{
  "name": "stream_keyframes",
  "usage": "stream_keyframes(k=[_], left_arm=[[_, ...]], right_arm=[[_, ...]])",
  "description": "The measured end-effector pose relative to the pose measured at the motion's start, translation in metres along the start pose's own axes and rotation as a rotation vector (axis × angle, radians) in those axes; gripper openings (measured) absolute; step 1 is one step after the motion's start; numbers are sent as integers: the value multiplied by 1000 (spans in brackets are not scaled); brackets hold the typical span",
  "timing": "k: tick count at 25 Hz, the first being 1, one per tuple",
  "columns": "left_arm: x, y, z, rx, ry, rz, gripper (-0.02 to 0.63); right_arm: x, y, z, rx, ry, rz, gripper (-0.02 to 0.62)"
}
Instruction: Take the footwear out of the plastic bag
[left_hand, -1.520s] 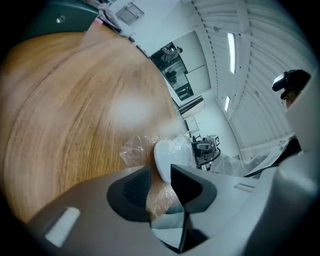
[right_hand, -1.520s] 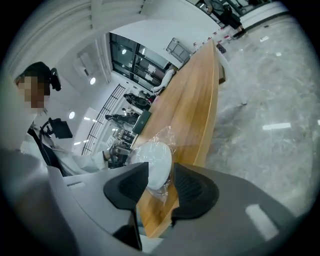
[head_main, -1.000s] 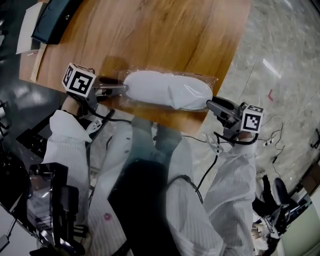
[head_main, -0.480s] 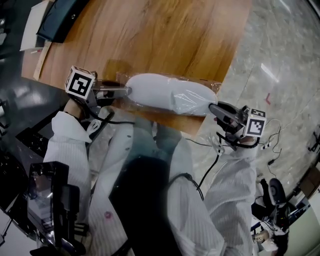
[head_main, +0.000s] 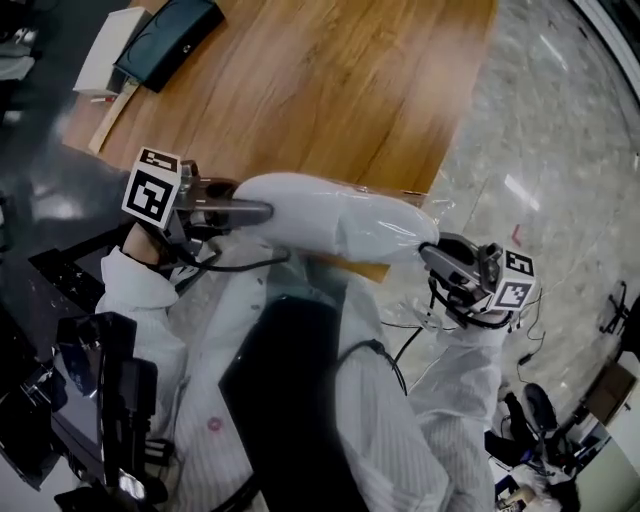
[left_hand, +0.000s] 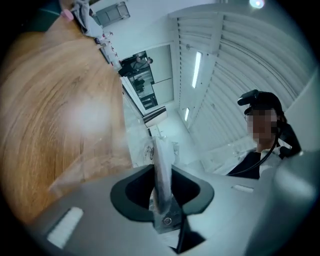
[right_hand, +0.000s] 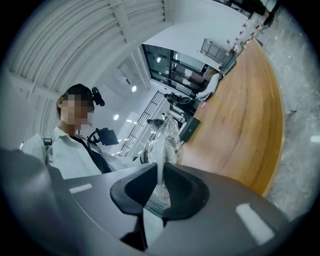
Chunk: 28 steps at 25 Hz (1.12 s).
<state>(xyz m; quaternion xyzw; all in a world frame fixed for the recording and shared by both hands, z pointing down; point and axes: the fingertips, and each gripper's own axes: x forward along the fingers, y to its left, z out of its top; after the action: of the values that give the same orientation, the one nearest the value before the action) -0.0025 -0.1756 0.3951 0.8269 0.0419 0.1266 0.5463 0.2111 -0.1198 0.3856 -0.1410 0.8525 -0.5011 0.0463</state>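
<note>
A white slipper sealed in a clear plastic bag (head_main: 330, 215) hangs in the air over the near edge of the wooden table (head_main: 330, 90), stretched between both grippers. My left gripper (head_main: 262, 212) pinches the bag's left end, and its jaws are still closing with the plastic film (left_hand: 161, 160) pressed between the pads. At the bag's right end my right gripper (head_main: 428, 252) is likewise closing on crumpled plastic (right_hand: 167, 135). In the gripper views the left gripper (left_hand: 162, 192) and right gripper (right_hand: 161, 190) each show film squeezed in a narrow gap.
A dark case (head_main: 168, 42) and a white box (head_main: 108, 50) lie at the table's far left corner. Marble floor (head_main: 540, 120) lies to the right, with cables near the right gripper. The person's white-coated body sits just below the bag.
The bagged slipper has risen off the table edge toward the person, carried by both grippers. Both sets of jaws have narrowed onto the bag's ends.
</note>
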Motion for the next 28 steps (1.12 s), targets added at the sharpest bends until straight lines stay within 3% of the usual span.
stream_keyframes(k=[4, 7, 16, 21, 28], left_arm=[[-7, -6, 5, 33, -23, 17, 80], [-22, -3, 10, 36, -64, 42, 80], [-90, 3, 26, 64, -221, 204, 78], [-121, 14, 37, 77, -317, 377, 78], [-118, 23, 78, 251, -489, 728, 88]], right_arm=[[-7, -1, 3, -13, -38, -17, 56], [-19, -3, 12, -21, -94, -41, 14], [-76, -5, 30, -75, -205, -183, 14], [-111, -11, 39, -118, -294, -356, 14], [-92, -8, 75, -278, -398, -737, 14]])
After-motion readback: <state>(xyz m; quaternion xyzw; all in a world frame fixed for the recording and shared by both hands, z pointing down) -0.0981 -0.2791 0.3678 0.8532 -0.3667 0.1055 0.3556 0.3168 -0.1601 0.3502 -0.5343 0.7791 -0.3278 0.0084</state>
